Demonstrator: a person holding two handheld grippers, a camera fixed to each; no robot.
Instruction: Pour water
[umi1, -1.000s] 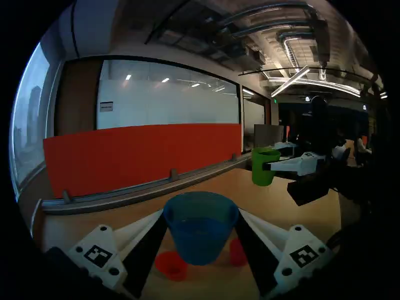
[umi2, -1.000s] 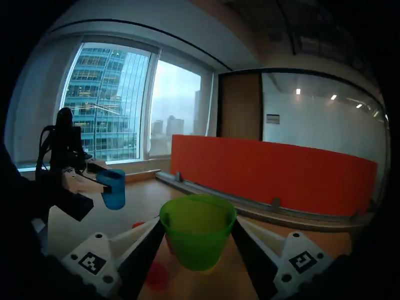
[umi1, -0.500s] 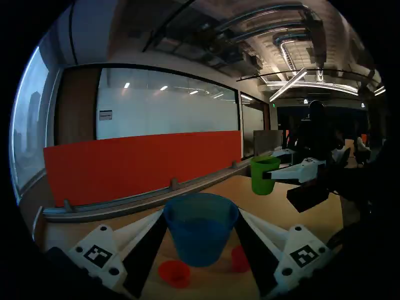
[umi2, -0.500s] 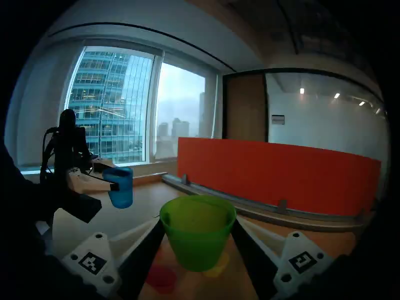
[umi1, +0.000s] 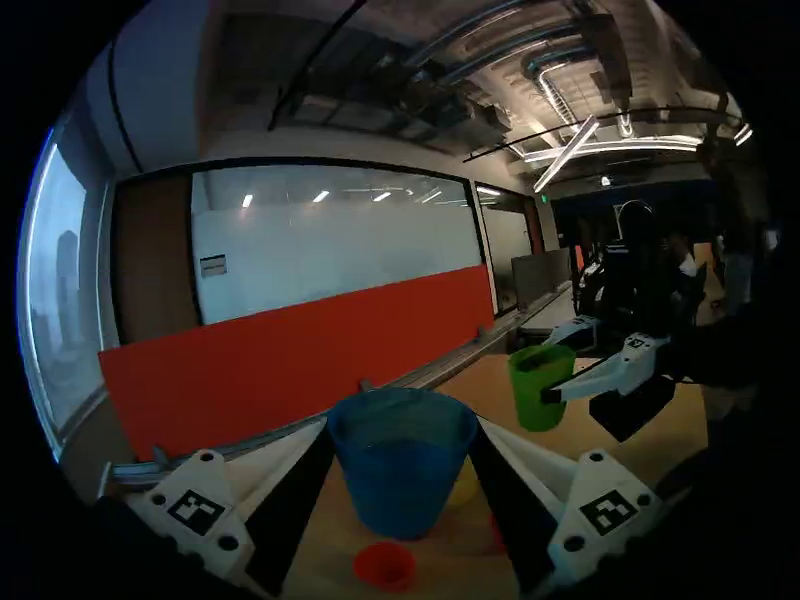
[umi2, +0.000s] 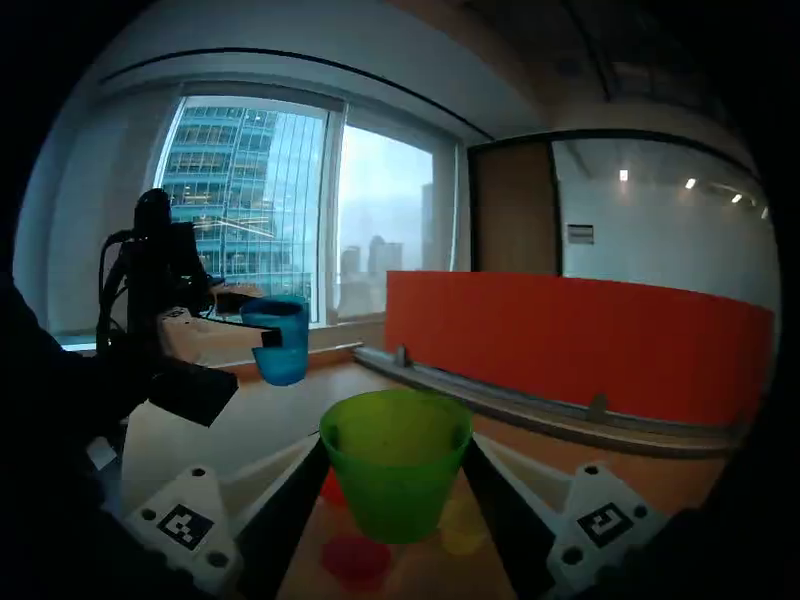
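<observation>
Two cups hang above the desk (umi1: 487, 385), well apart. The left hand-held gripper (umi1: 402, 440) clamps the blue cup (umi1: 402, 472), upright at lower centre of the left gripper view. The right hand-held gripper (umi2: 396, 445) clamps the green cup (umi2: 396, 478), upright at lower centre of the right gripper view. A red cap (umi1: 385, 565) lies on the desk beneath the blue cup.

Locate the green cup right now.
The green cup is held in the right gripper, bottom centre of the right gripper view; in the left gripper view it hangs right of the blue cup.
</observation>
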